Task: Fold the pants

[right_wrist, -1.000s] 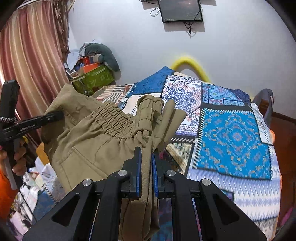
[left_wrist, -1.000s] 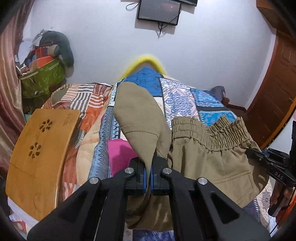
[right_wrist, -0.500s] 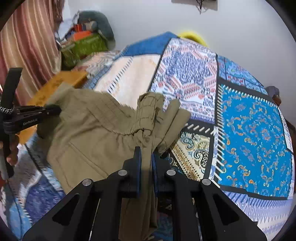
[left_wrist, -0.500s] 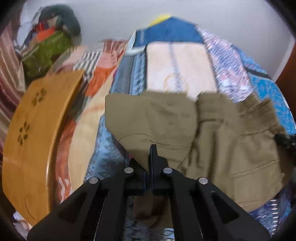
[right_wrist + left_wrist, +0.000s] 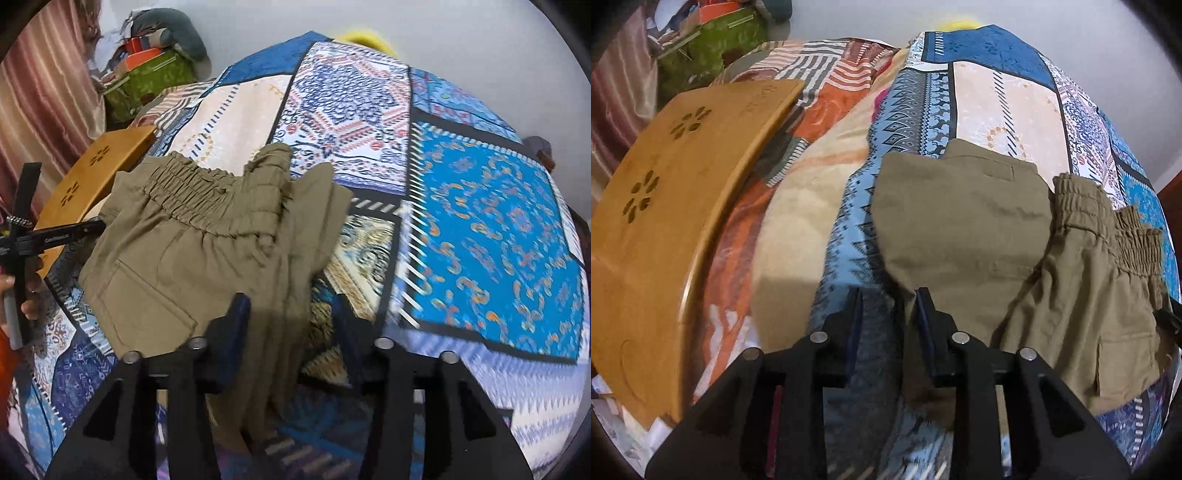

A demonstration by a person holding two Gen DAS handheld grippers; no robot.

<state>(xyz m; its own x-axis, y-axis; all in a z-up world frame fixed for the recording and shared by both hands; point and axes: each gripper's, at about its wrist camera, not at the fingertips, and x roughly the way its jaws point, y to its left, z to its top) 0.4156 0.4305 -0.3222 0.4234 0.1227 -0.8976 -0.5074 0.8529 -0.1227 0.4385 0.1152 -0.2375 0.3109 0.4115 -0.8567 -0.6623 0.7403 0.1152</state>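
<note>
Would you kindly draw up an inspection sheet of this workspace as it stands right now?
Surface: bed under a patchwork bedspread.
Job's things: khaki pants lying bunched on the bedspread, elastic waistband showing.
Clutter: wooden lap tray at the bed's edge; striped blanket; green bag with piled items.
Grippers: left gripper and right gripper have just been opening; fabric lies between each pair of jaws, no longer pinched.
Cables: nothing seen.
Surroundings: white wall, striped curtain.
</note>
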